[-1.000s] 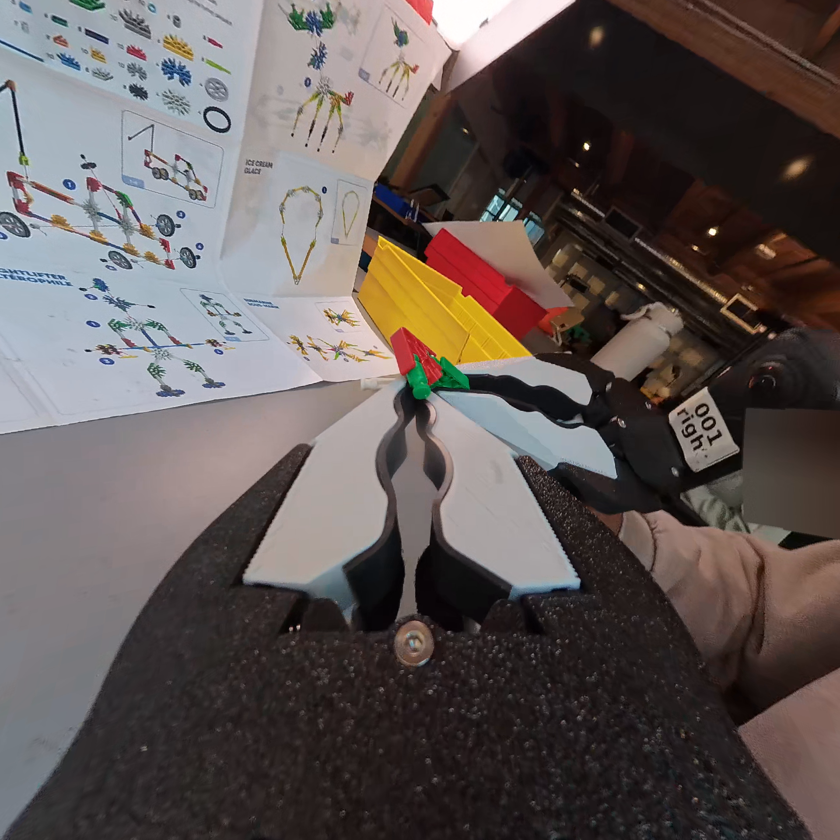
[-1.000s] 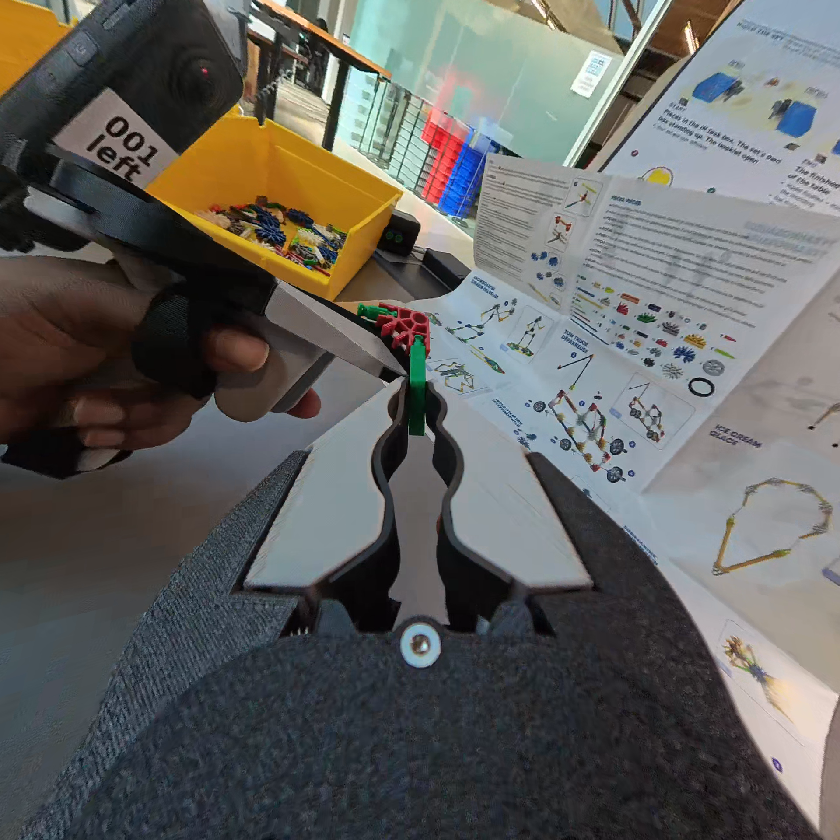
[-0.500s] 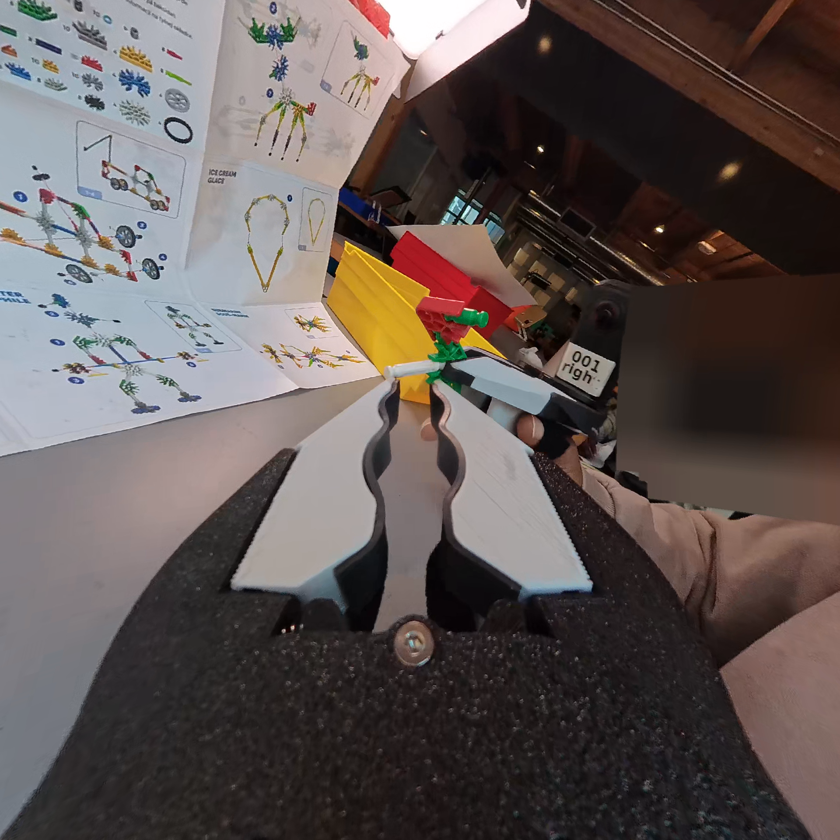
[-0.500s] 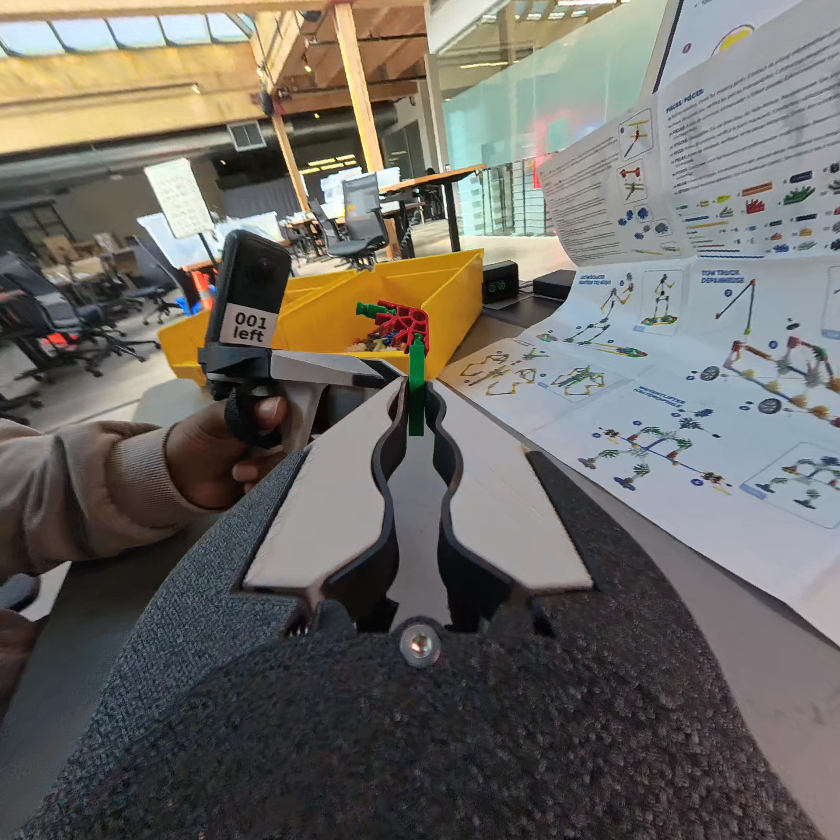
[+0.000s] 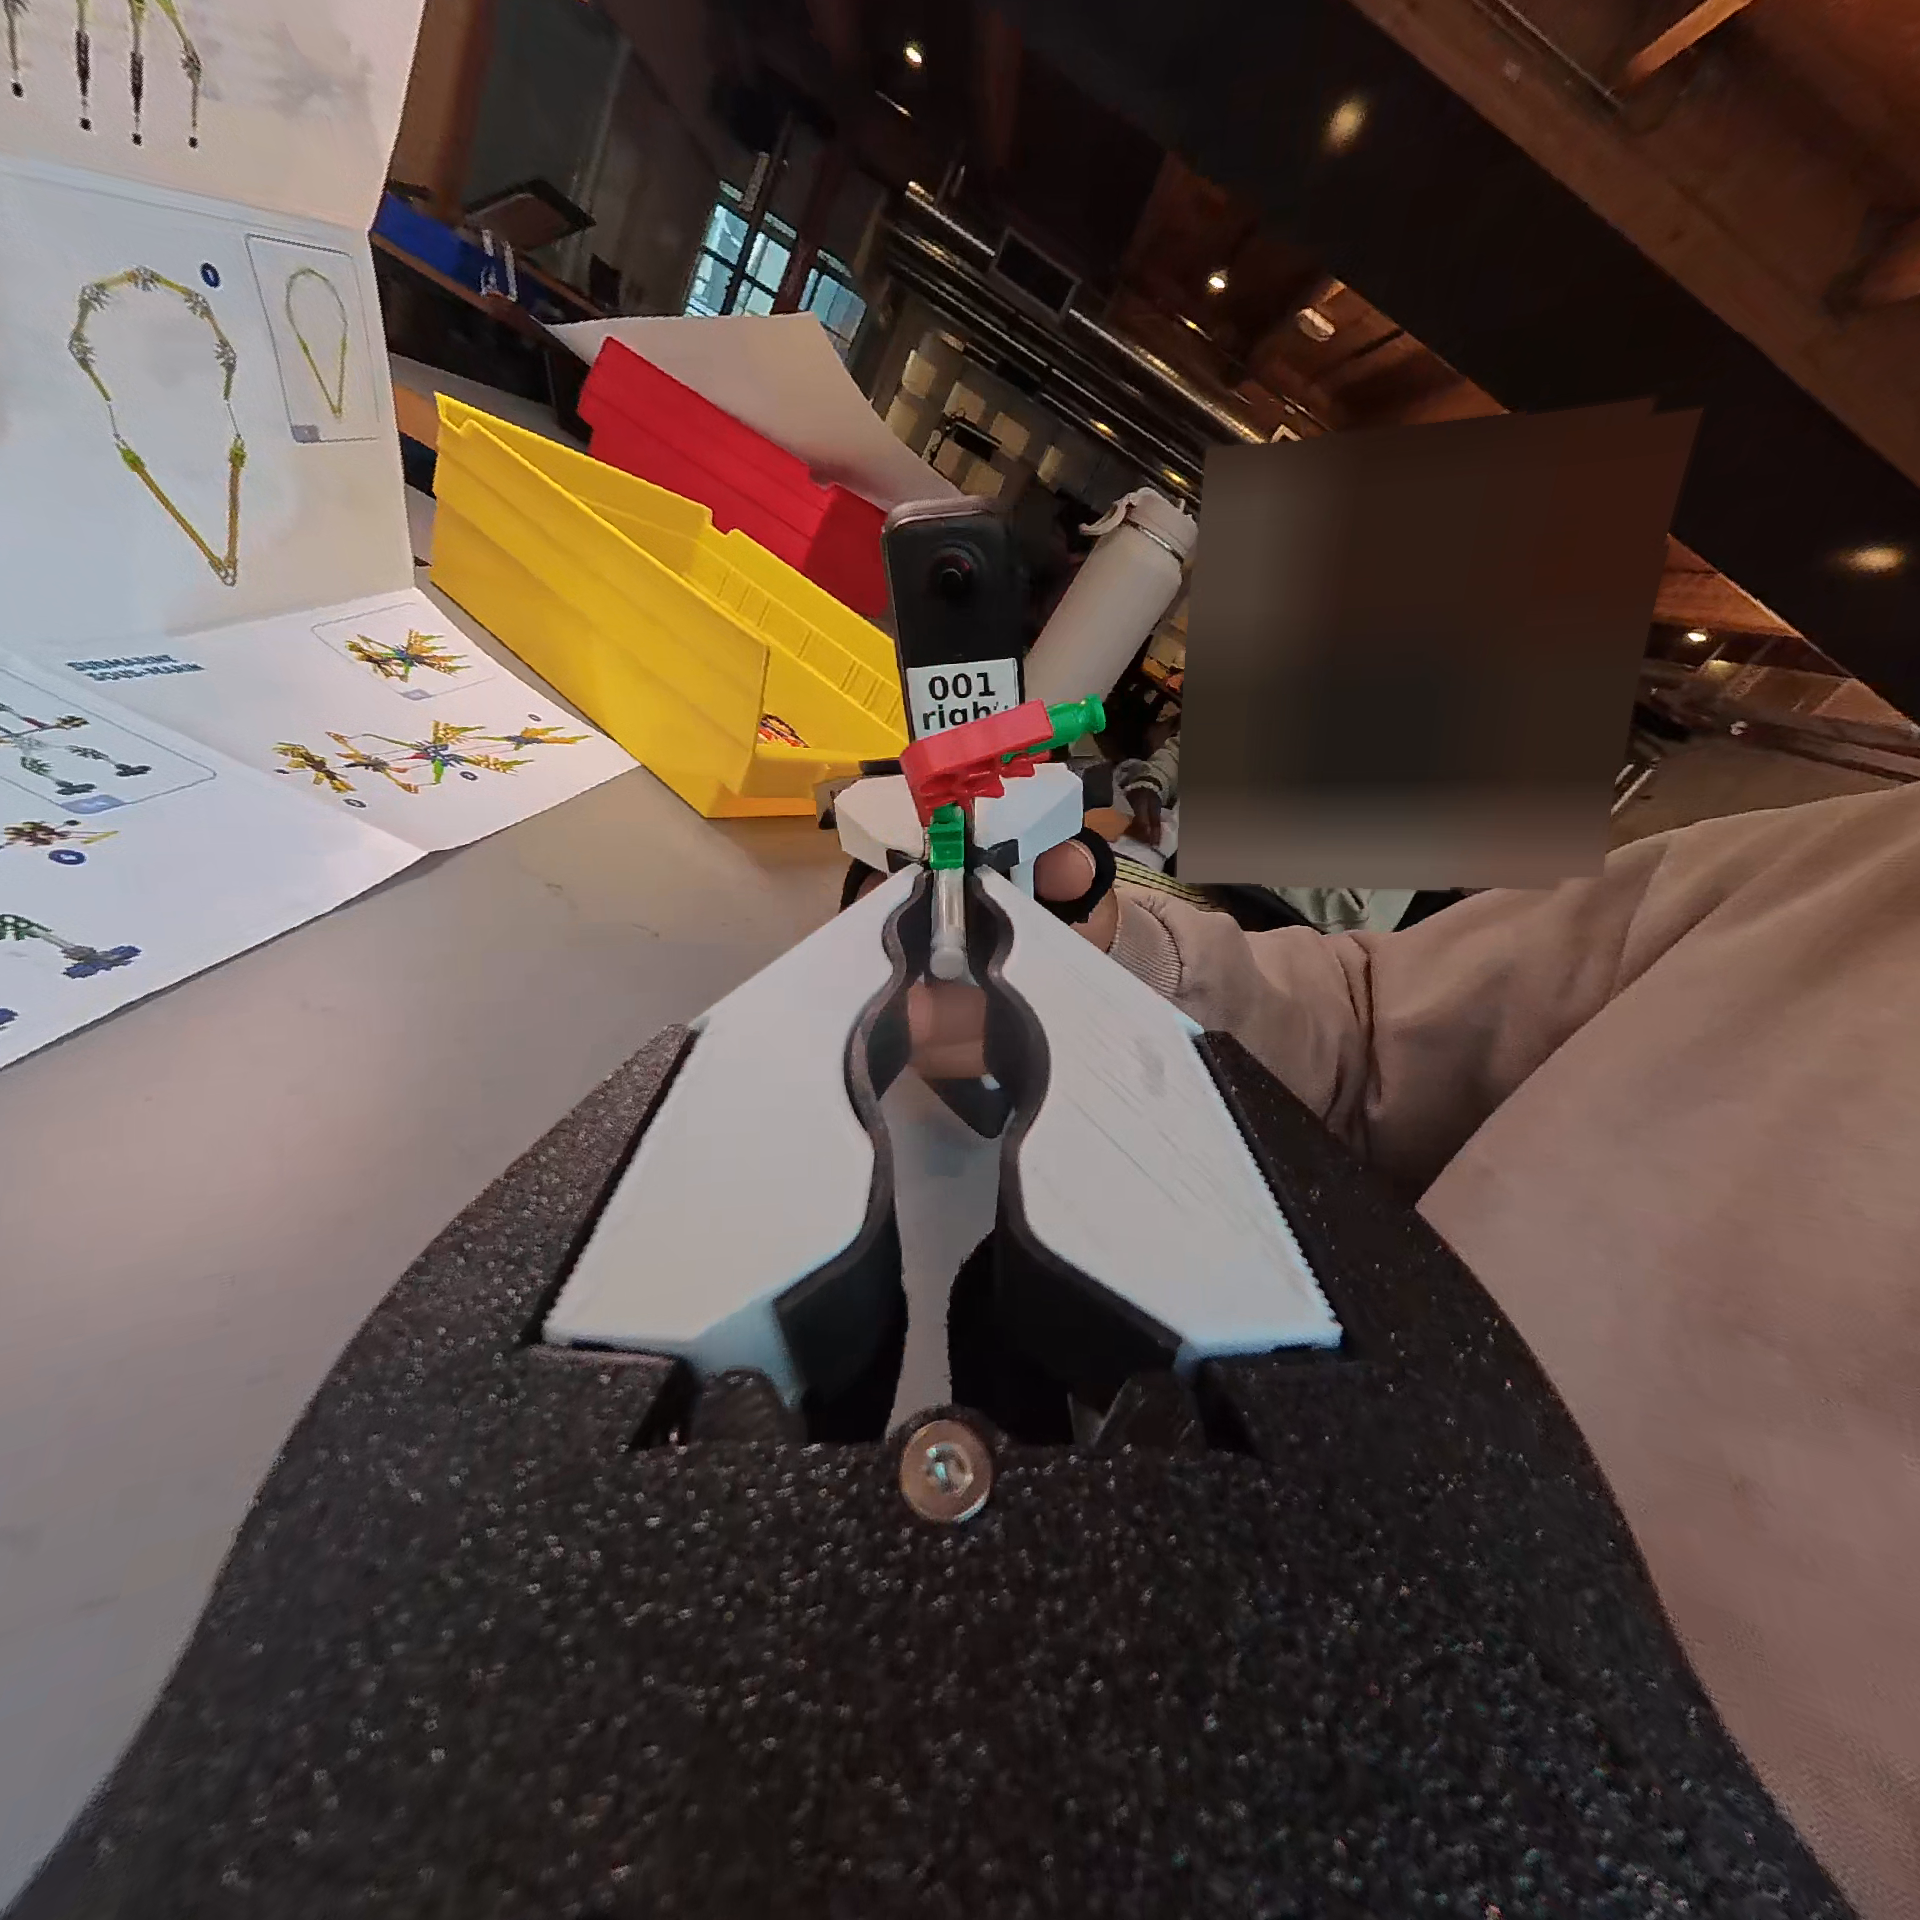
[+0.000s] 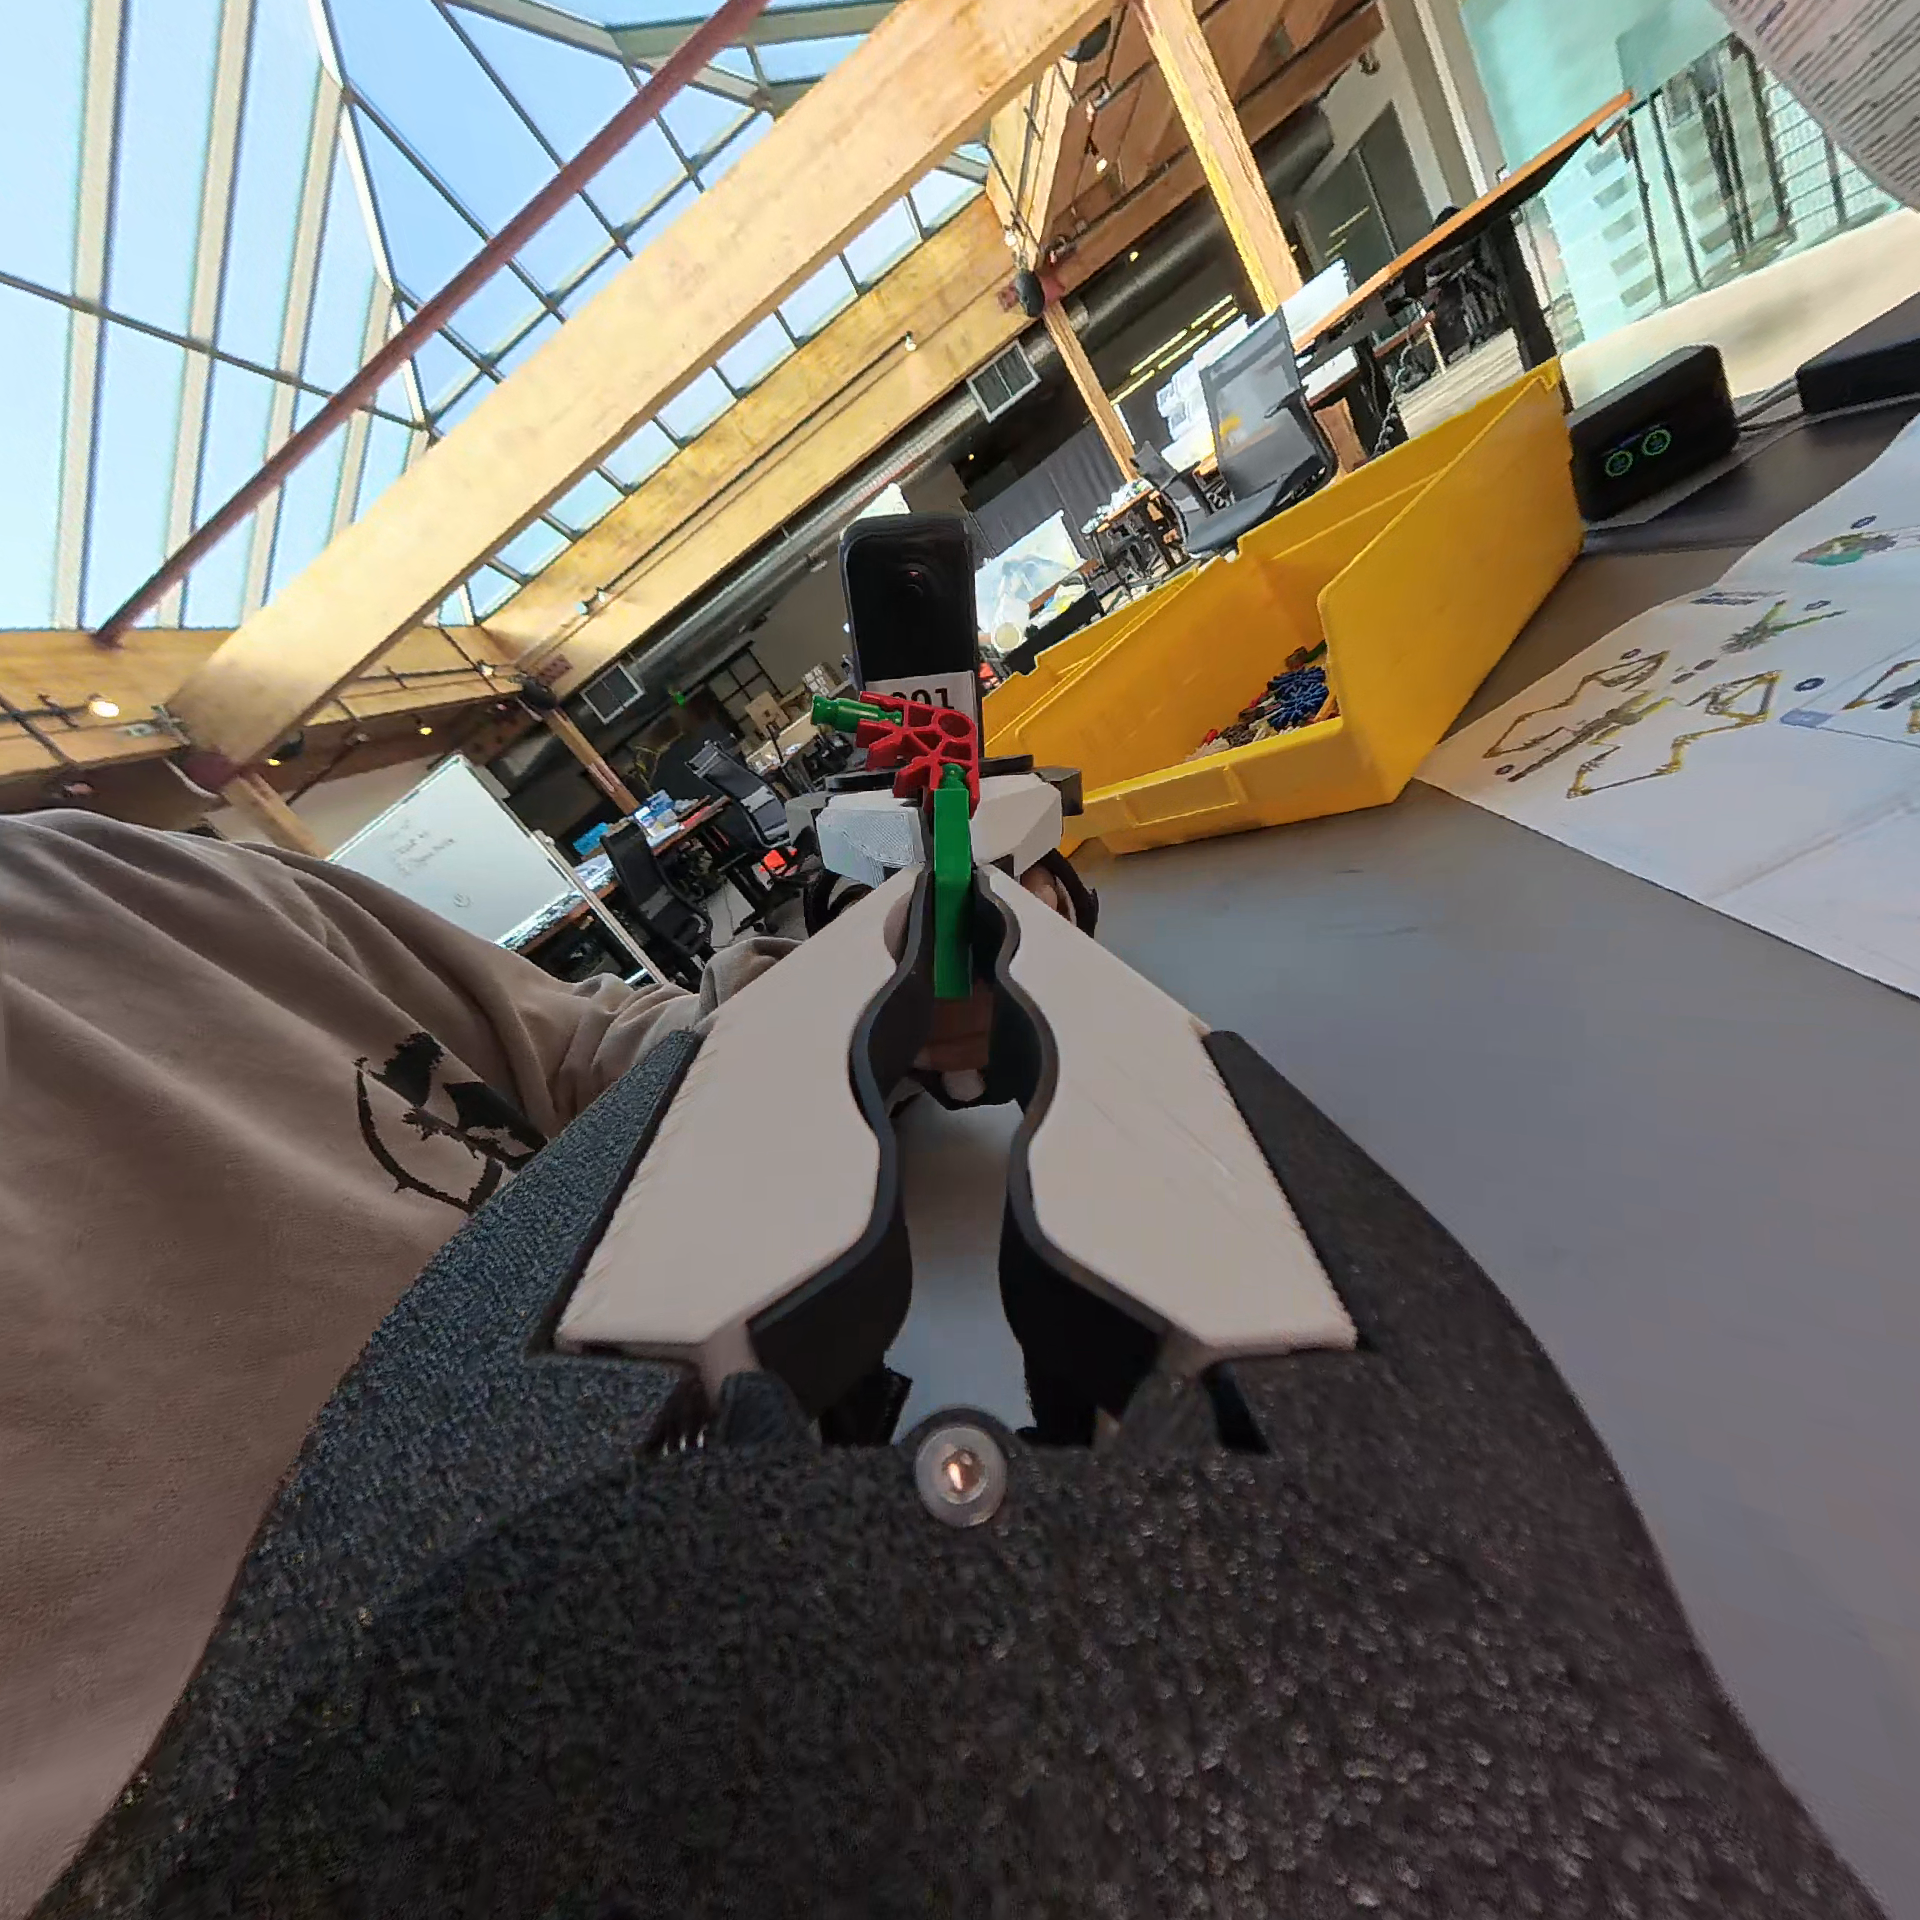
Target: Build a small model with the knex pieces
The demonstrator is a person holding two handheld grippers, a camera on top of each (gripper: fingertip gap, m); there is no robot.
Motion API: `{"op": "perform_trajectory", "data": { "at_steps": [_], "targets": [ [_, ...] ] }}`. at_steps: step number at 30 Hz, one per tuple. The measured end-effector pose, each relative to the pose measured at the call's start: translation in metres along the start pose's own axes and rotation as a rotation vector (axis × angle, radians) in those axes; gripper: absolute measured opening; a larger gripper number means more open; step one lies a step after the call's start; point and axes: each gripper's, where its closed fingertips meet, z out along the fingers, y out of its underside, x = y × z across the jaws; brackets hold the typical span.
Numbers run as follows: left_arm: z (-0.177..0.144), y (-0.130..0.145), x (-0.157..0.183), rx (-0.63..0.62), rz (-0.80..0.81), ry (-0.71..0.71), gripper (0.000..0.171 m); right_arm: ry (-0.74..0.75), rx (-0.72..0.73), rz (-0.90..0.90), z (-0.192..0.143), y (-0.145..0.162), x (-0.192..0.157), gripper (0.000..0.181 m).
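Nose to nose above the table (image 5: pixel 364 1091) — my left gripper (image 5: pixel 945 902) is now clamped on a white rod (image 5: pixel 945 935), its fingers apart 0.5 s ago. My right gripper (image 6: pixel 948 902) stays closed on the green rod (image 6: pixel 951 940) w/ the red connector (image 6: pixel 930 743) on top. Both have swung from side-on to head-on — pieces meet btwn the tips.

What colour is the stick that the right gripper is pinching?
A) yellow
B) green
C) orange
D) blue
B: in the right wrist view, the right gripper is shut on a green rod, whose far end plugs into a red connector.
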Motion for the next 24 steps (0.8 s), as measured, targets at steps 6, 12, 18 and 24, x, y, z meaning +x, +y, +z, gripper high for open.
{"op": "perform_trajectory", "data": {
  "at_steps": [6, 12, 18, 24],
  "targets": [
    [-0.001, -0.005, -0.027, 0.116, -0.017, -0.21, 0.003, 0.285, 0.038, -0.246, 0.004, -0.008, 0.028, 0.007],
    [0.004, -0.025, -0.04, 0.262, -0.038, -0.336, 0.003, 0.563, 0.093, -0.54, 0.005, -0.032, 0.039, 0.005],
    [0.008, -0.03, -0.039, 0.266, 0.016, -0.407, 0.003, 0.706, 0.043, -0.759, 0.003, -0.038, 0.036, 0.004],
    [0.008, -0.04, -0.034, 0.212, 0.186, -0.566, 0.003, 0.823, 0.026, -0.945, 0.005, -0.047, 0.032, 0.002]
  ]
}}
